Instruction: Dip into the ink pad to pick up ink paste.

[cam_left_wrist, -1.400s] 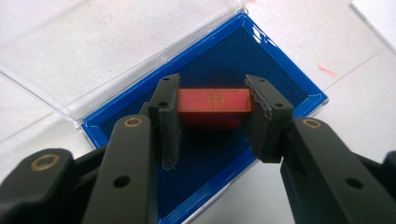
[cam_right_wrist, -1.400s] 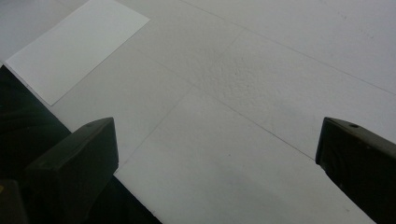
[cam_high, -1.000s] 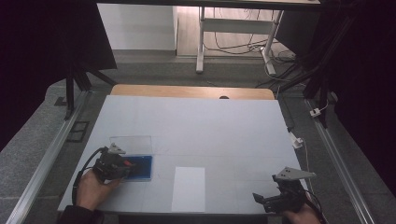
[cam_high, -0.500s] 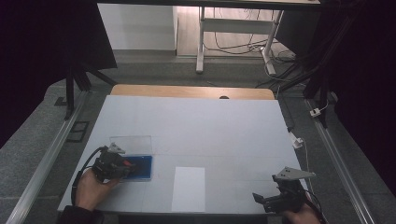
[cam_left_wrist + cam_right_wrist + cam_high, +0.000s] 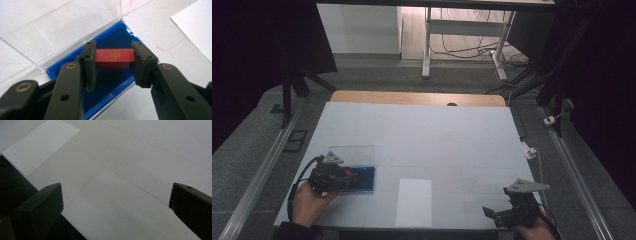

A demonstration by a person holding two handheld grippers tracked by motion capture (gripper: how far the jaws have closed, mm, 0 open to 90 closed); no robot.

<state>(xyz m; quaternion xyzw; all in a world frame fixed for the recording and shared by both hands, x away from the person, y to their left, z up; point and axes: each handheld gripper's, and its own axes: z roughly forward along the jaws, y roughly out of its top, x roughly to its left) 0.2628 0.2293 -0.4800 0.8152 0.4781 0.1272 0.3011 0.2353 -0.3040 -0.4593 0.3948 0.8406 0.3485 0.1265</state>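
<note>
A red block point(image 5: 114, 57) with a gold mark sits inside a blue tray point(image 5: 113, 82) whose clear lid point(image 5: 57, 30) lies swung back flat on the table. My left gripper point(image 5: 113, 66) is shut on the red block, its pads pressing both ends. In the high view the left gripper point(image 5: 346, 178) reaches over the blue tray point(image 5: 364, 179) at the table's front left. My right gripper point(image 5: 488, 214) rests at the front right edge, and in the right gripper view its jaws stand wide apart with nothing between them, so the right gripper point(image 5: 115, 202) is open.
A white sheet point(image 5: 414, 202) lies flat near the front middle of the white table point(image 5: 422, 135), also seen as the white sheet point(image 5: 40, 145). A wooden strip point(image 5: 417, 98) borders the far edge. Metal rails run along both sides.
</note>
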